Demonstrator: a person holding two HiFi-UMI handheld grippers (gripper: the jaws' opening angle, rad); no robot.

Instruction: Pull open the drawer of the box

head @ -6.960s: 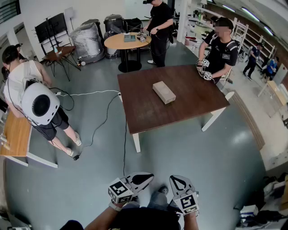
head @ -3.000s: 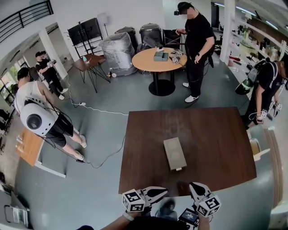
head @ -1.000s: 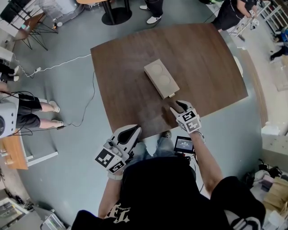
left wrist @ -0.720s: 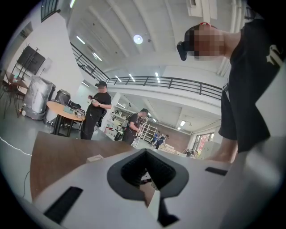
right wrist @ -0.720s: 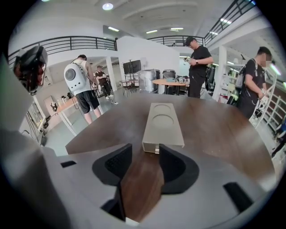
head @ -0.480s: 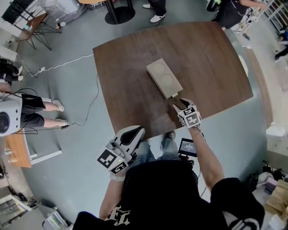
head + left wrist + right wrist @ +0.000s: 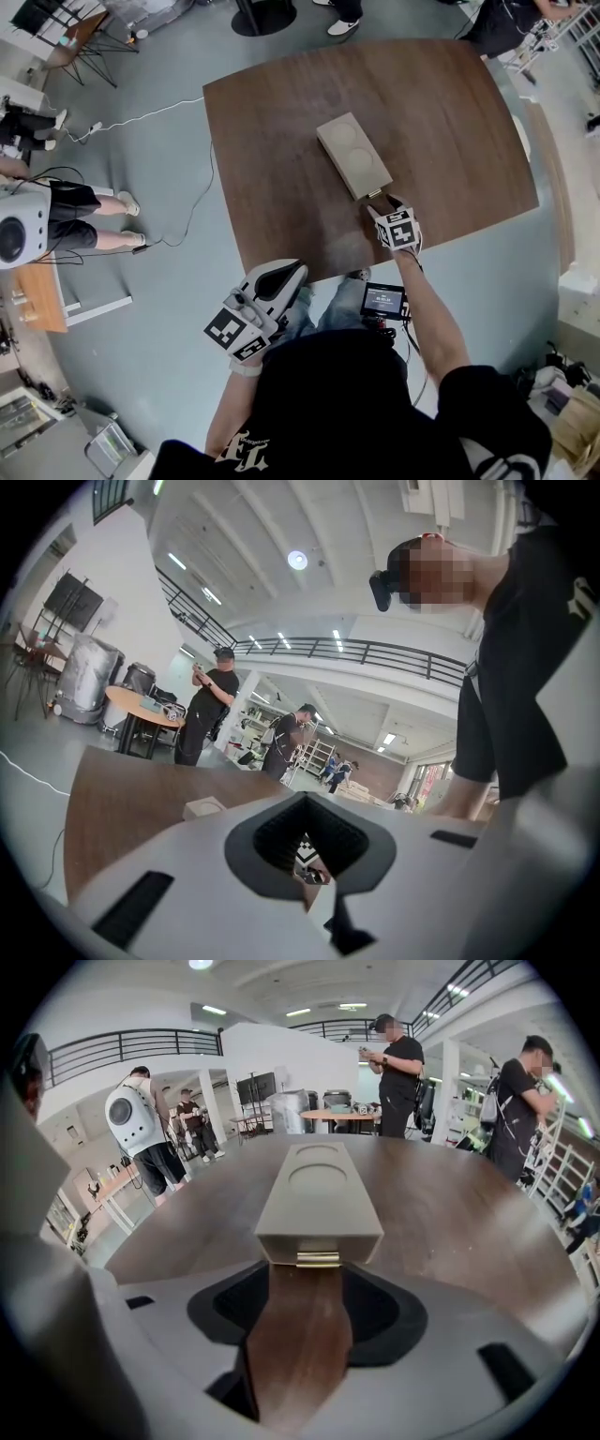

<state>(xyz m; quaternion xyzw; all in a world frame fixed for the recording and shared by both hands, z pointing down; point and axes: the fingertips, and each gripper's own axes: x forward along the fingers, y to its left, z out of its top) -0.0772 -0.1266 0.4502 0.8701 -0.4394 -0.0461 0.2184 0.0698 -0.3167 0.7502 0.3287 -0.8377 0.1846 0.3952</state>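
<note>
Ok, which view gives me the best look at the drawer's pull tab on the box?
Right gripper view: the pull tab sits centred, close and head-on at the box's near end. The head view shows it only as a tiny speck there. The left gripper view catches just a bit of the box, no tab.

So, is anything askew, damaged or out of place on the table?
Nothing stands out. The box lies flat on the table, angled to its edges but intact, its drawer shut and the metal pull in place.
</note>
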